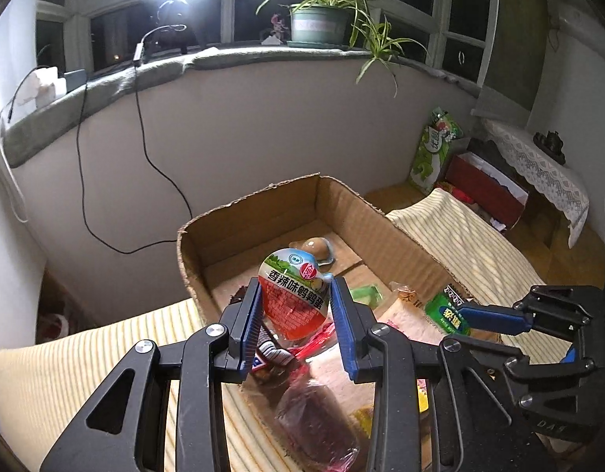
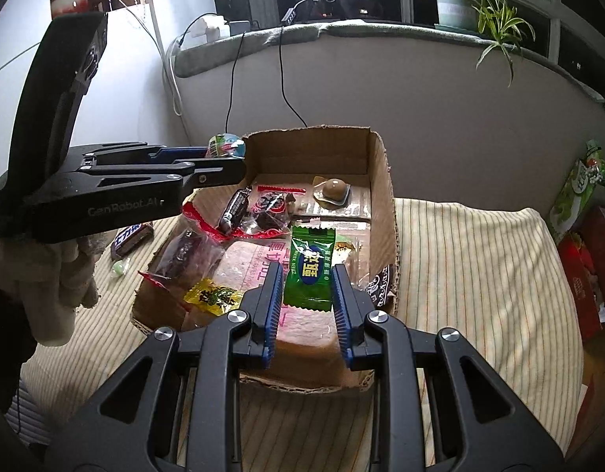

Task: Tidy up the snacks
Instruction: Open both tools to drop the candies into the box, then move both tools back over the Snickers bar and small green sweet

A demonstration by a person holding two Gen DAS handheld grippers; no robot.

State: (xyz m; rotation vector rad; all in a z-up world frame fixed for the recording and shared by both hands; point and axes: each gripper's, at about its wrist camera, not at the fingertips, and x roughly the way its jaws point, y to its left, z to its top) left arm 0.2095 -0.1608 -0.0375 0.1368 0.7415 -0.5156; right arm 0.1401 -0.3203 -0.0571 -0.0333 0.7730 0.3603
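While both grippers hang over the cardboard box (image 2: pixel 381 181) on the striped bed (image 2: pixel 479 275), each carries a snack: the right gripper (image 2: pixel 307 281) has its fingers clamped on a green sachet (image 2: pixel 309 265) above the box's near end, and the left gripper (image 1: pixel 296 306) has its fingers clamped on a red-and-white egg pack (image 1: pixel 294 295) over the box's left edge. Loose snacks crowd the near half of the box (a chocolate bar (image 2: pixel 131 238) lies outside it, on the bed), while the far end holds only a sealed brown egg (image 2: pixel 334 190). This looks like the carry-and-place step; next, each pack probably needs lowering onto a free spot before the fingers part.
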